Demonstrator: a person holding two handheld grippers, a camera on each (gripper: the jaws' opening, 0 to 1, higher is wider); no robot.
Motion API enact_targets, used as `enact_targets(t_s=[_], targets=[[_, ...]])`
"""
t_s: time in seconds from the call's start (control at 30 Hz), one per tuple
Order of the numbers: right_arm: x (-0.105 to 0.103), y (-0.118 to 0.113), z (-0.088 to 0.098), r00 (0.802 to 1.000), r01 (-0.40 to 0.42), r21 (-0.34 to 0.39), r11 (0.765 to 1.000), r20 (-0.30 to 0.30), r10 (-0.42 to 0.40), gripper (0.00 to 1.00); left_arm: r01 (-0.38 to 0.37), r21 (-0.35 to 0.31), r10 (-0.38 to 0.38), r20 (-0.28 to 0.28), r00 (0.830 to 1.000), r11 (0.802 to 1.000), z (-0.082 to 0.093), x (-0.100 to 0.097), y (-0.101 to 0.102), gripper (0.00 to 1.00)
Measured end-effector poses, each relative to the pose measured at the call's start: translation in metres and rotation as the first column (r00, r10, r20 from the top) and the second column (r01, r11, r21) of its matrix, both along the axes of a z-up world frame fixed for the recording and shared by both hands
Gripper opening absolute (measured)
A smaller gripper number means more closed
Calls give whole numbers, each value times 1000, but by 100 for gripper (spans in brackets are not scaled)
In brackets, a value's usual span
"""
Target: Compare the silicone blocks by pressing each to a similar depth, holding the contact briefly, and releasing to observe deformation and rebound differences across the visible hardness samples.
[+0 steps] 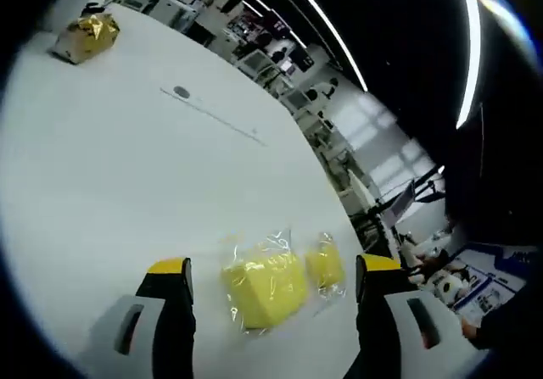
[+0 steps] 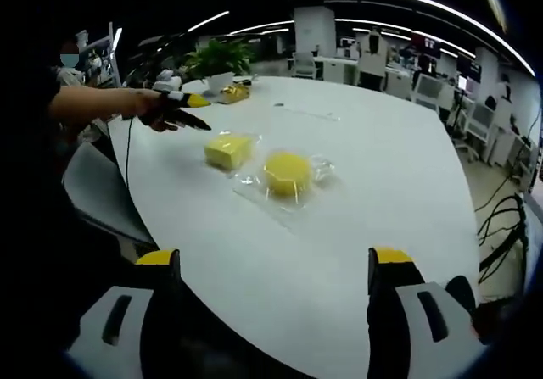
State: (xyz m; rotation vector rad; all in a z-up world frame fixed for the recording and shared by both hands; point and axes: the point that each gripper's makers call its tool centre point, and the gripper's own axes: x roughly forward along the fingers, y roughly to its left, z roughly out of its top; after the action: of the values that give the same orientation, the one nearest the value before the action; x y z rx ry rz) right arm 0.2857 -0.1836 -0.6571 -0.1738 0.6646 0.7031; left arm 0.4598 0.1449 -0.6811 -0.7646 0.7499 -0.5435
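1. Jaws of my left gripper [image 1: 273, 279] stand wide apart and hold nothing, poised above the white oval table [image 1: 127, 167].
2. Between those jaws lie two yellow silicone blocks in clear plastic wrap: the larger squarish yellow block [image 1: 265, 288] and, just beside it toward the table edge, the smaller yellow block [image 1: 324, 264].
3. My right gripper [image 2: 276, 262] hangs near the table's edge, jaws equally wide and empty, well apart from the blocks.
4. In the right gripper view, the left gripper [image 2: 188, 101] reaches in from the left, held by a hand [image 2: 153, 108], pointing toward the squarish block [image 2: 227, 151].
5. Whether the blocks touch, I cannot tell.
6. A crumpled gold foil packet [image 1: 87, 37] sits far across the table.
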Motion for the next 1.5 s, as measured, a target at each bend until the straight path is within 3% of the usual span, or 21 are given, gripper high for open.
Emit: enact_targets(t_s=[0.13, 0.33, 0.47, 0.53, 0.67, 0.73, 0.8, 0.87, 0.97, 1.03, 1.1, 1.27, 1.43, 1.5], targets=[[-2, -7, 4, 1000, 25, -4, 1000, 9, -25, 84, -52, -50, 49, -68, 997, 997, -15, 9, -1, 65], [-5, -12, 11, 999, 41, -3, 999, 23, -41, 82, -64, -62, 56, -126, 990, 996, -34, 12, -10, 56], [-8, -16, 11, 998, 55, -10, 998, 21, -55, 81, -71, -77, 60, -134, 989, 995, -40, 16, -14, 52], [-10, -16, 10, 998, 59, -10, 998, 20, -58, 81, -69, -107, 51, -158, 986, 992, -43, 13, -18, 45], [-12, -16, 8, 998, 58, -17, 998, 10, -58, 81, -143, -165, 106, -212, 971, 976, -49, 17, -16, 31], [-13, -15, 9, 998, 55, -19, 998, 10, -55, 80, -147, -153, 115, -200, 973, 977, -52, 16, -14, 24], [-12, -15, 9, 999, 53, -21, 998, 13, -53, 80, -113, -137, 88, -177, 980, 984, -53, 13, -15, 11], [-11, -15, 10, 999, 53, -20, 998, 13, -52, 80, -115, -147, 88, -177, 980, 982, -53, 12, -15, 9], [-10, -15, 9, 999, 48, -28, 998, 12, -48, 80, -108, -173, 85, -135, 987, 979, -45, 14, -16, 0], [-9, -13, 10, 999, 45, -21, 999, 13, -45, 79, -94, -179, 76, -108, 991, 979, -39, 14, -19, 0], [-8, -11, 10, 999, 41, -17, 999, 14, -40, 79, -36, -130, 31, -42, 999, 991, -35, 14, -20, 0], [-8, -8, 9, 1000, 23, -25, 999, 11, -23, 78, 28, -48, -26, 33, 999, 998, -25, 10, -22, 0], [-3, -5, 8, 1000, 14, -15, 1000, 13, -14, 78, 133, -6, -129, 194, 972, 991, 11, 4, -36, 0], [0, -1, 8, 1000, 2, -12, 1000, 18, -2, 78, 157, 42, -162, 201, 966, 987, 17, -1, -40, 0]])
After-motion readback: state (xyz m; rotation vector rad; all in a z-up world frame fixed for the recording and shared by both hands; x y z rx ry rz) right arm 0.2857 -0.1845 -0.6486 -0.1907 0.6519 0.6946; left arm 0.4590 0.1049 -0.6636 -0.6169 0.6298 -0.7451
